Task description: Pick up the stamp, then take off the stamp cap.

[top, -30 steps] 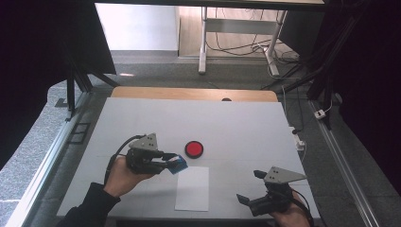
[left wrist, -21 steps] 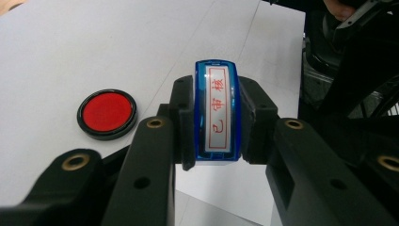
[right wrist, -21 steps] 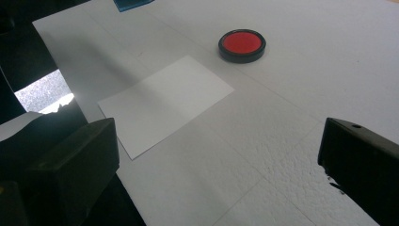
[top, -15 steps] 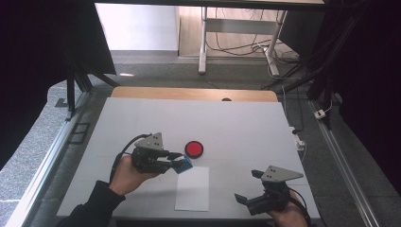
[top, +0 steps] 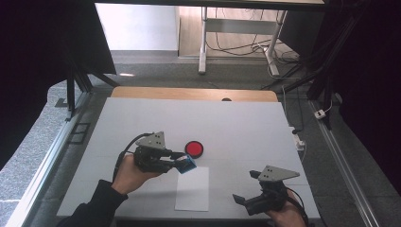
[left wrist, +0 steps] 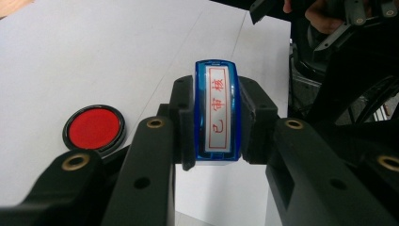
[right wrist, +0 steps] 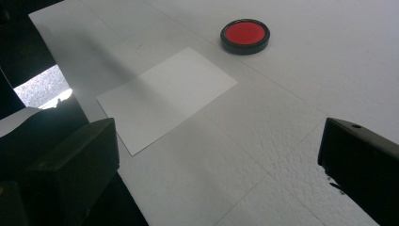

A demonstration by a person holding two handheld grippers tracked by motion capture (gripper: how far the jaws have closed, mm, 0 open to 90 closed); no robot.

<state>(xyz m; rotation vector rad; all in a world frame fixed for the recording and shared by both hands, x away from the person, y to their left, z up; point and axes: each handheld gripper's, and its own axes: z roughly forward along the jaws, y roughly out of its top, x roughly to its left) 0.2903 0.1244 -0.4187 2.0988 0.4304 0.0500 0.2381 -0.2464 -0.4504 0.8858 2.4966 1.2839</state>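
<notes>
On the white counter lie one red ink pad and one sheet of paper. Two hand-held grippers: the left hand-held gripper clamps one blue stamp beside the pad, above the sheet's top edge; the right hand-held gripper gapes wide, empty.

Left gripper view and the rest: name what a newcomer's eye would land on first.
First, the blue stamp with red characters on its label, clamped between the jaws of the left gripper near the table's middle. Next, the red ink pad, round in a black rim, just beyond the stamp. Then the white paper sheet near the front edge, with the right gripper open beside it.
</notes>
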